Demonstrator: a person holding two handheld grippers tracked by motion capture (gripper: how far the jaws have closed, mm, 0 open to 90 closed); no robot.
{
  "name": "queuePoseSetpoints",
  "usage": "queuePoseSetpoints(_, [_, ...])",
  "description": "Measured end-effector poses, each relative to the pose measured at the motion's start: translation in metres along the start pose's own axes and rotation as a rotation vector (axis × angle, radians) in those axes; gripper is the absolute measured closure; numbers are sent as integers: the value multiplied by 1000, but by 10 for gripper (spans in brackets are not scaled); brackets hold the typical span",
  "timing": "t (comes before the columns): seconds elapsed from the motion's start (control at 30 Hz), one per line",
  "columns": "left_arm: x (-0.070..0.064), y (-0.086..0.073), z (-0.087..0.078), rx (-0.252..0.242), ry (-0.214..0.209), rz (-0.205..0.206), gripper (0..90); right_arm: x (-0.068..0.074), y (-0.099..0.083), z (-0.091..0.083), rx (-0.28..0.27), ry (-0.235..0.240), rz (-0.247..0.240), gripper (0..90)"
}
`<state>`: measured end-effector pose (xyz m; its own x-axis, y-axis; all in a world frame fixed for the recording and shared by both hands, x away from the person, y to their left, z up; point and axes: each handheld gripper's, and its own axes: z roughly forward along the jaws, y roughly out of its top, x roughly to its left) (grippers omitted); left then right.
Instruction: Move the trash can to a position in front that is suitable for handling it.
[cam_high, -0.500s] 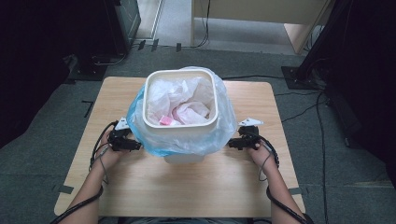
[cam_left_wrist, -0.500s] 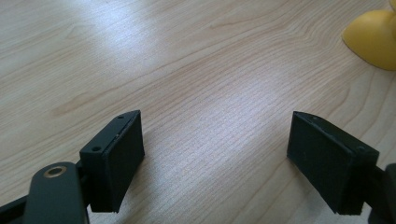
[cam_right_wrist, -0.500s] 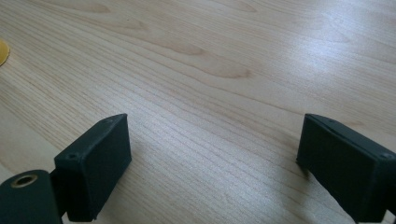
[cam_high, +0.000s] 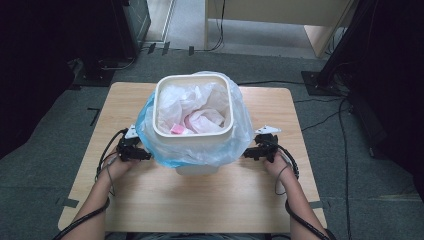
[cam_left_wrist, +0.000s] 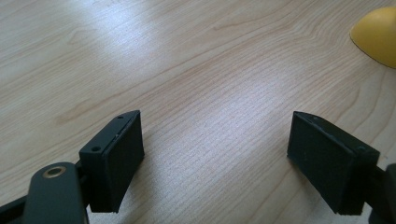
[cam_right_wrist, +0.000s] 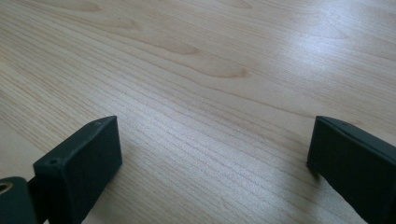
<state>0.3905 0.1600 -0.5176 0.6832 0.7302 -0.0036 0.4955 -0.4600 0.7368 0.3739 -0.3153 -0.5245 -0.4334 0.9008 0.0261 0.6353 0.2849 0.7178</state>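
One white bin (cam_high: 194, 107) with one blue bag (cam_high: 240, 145) is seen on the table (cam_high: 200, 200). Two grippers, left (cam_high: 142, 155) and right (cam_high: 248, 154), are held wide open and empty beside it.

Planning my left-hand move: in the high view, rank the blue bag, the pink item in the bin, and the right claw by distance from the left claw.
1. Blue bag: right beside the left claw.
2. Pink item: inside the white bin, near its front.
3. Right claw: across the bin, at the table's right side.

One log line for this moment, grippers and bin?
left gripper: open, beside bin | right gripper: open, beside bin | bin: upright, bag-lined, on table
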Motion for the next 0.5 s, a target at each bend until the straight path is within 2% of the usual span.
queuePoseSetpoints(0.17, [3,2,2,-3,-14,10,180,0,0,1,3,-4,1,16])
queuePoseSetpoints(0.5, [5,4,5,0,-12,17,180,0,2,3,8,-19,17,0])
